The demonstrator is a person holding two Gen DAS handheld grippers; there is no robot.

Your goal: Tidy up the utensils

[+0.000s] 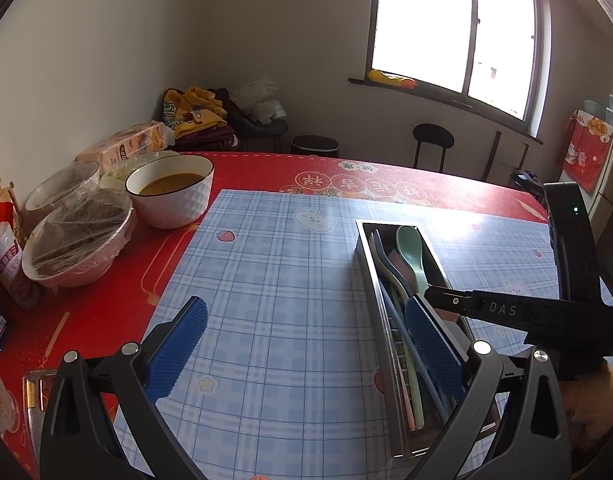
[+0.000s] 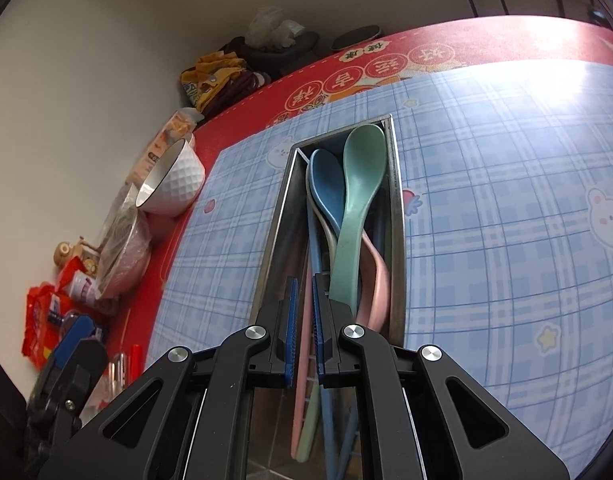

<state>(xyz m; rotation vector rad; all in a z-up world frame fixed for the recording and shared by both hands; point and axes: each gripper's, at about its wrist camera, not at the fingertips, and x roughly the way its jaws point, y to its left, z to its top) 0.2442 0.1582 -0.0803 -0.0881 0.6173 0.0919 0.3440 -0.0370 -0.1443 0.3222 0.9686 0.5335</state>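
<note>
A steel tray lies on the blue checked mat. In it are a green spoon, a blue spoon, a pink spoon handle and several thin chopsticks. My right gripper reaches down into the tray's near end. It is shut, with a pink chopstick running through the narrow slit between its pads. In the left wrist view the tray sits at right with the right gripper's tip inside it. My left gripper stands wide open and holds nothing, above the mat just left of the tray.
Along the red tablecloth's left edge stand a white bowl of brown sauce, two film-covered bowls, tissue packs and snack packets. A person's hand holds the right gripper. A black stool and a window are behind the table.
</note>
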